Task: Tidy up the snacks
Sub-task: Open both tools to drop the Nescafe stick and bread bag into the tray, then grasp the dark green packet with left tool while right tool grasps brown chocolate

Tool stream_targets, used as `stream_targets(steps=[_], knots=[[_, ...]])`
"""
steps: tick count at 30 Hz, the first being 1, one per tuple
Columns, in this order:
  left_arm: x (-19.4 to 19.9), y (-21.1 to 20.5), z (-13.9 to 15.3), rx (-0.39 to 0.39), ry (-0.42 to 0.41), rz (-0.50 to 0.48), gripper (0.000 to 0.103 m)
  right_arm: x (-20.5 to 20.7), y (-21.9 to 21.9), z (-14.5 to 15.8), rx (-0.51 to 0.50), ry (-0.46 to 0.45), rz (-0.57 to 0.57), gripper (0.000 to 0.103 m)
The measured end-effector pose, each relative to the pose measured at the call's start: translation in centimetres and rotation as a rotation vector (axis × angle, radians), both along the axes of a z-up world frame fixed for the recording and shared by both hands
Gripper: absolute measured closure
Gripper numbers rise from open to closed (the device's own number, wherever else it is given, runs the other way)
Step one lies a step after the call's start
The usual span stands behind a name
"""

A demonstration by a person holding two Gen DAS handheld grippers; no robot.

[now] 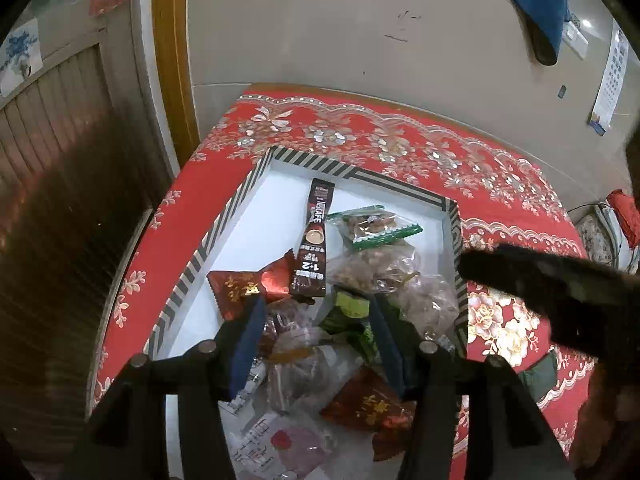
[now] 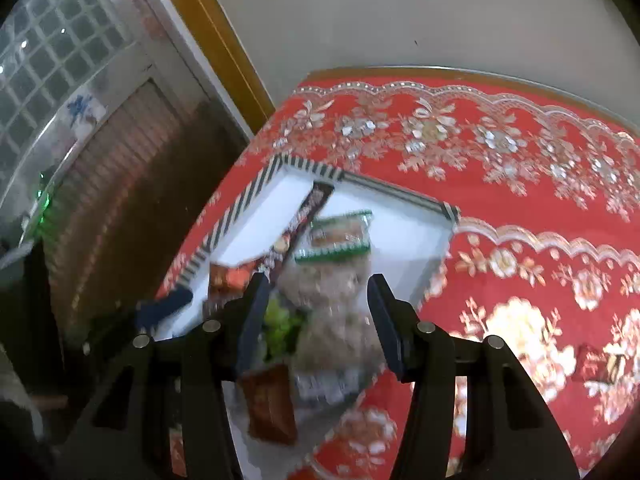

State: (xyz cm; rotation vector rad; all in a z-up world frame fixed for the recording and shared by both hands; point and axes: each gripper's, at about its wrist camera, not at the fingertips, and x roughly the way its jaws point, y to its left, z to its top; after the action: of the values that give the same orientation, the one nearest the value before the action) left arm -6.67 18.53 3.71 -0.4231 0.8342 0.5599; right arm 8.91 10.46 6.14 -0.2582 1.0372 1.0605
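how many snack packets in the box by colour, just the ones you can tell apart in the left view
Red packets: 2, the other at
Brown coffee stick: 1
Green-edged packet: 1
Dark green packet: 1
Clear bags: at least 3, overlapping
Total: at least 8, all in the striped box

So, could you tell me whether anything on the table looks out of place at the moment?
Yes: one small red snack packet lies alone on the red tablecloth, outside the striped tray where the other snacks are piled. Nothing looks spilled or torn.
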Motion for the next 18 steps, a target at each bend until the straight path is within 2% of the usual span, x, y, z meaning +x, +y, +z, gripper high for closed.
stream_targets(steps=[3, 6, 9, 10, 14, 16, 18], knots=[[-0.2, -0.3, 0.9, 0.027, -0.029, 0.002, 0.046, -1.1, -2.0, 0.0, -0.032, -0.047, -0.012, 0.052], [-0.3, -1.2, 2.5, 0.105, -0.066, -0.006, 0.043, -1.6, -3.6, -0.2, -0.057, -0.067, -0.030, 0.052], [-0.2, -3.6, 4.9, 0.226, -0.121, -0.055, 0.029, -1.9, -5.5, -0.6, -0.069, -0.055, -0.055, 0.052], [-0.2, -4.7, 5.7, 0.269, -0.140, -0.085, 0.027, -2.0, -6.2, -0.6, -0.073, -0.059, -0.066, 0.052], [0.3, -9.2, 8.1, 0.401, -0.208, -0.237, 0.007, -2.2, -8.9, -0.3, -0.076, -0.076, -0.118, 0.052], [0.6, -10.8, 8.4, 0.412, -0.221, -0.313, 0.003, -1.9, -10.9, 0.1, -0.071, -0.092, -0.164, 0.052], [1.1, -11.5, 8.1, 0.374, -0.228, -0.368, 0.002, -1.4, -12.7, 0.5, -0.061, -0.092, -0.223, 0.052]])
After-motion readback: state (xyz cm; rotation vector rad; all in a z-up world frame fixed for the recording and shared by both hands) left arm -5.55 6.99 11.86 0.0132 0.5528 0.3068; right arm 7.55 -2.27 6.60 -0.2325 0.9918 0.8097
